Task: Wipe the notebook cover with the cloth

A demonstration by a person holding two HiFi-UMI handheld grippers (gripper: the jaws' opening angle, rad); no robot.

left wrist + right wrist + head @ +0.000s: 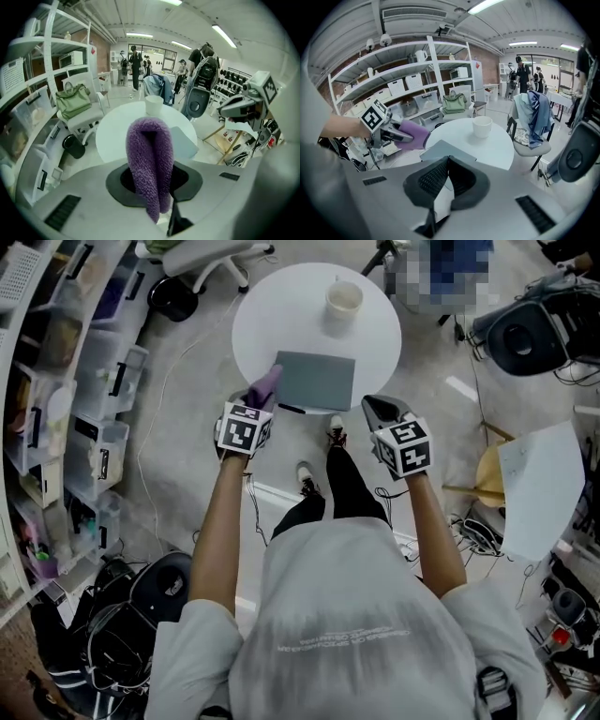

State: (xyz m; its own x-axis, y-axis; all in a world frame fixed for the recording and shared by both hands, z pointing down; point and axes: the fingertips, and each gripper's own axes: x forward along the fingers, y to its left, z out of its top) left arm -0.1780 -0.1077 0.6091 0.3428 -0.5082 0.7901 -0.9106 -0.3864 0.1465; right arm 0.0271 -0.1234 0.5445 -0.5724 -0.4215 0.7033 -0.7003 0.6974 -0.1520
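Observation:
A grey notebook [315, 381] lies closed on the near half of the round white table [272, 320]; it also shows as a grey slab [446, 149] in the right gripper view. My left gripper [260, 399] is shut on a folded purple cloth [150, 161], held at the notebook's left edge; the cloth [265, 387] sticks out past the jaws. My right gripper [380, 413] hovers just off the table's near right rim, jaws pressed together with nothing between them [446, 171].
A white cup [343, 300] stands on the far side of the table. A dark pen [292, 409] lies at the notebook's near edge. Shelves with storage bins [84, 418] line the left. An office chair [202, 257], bags and cables crowd the floor.

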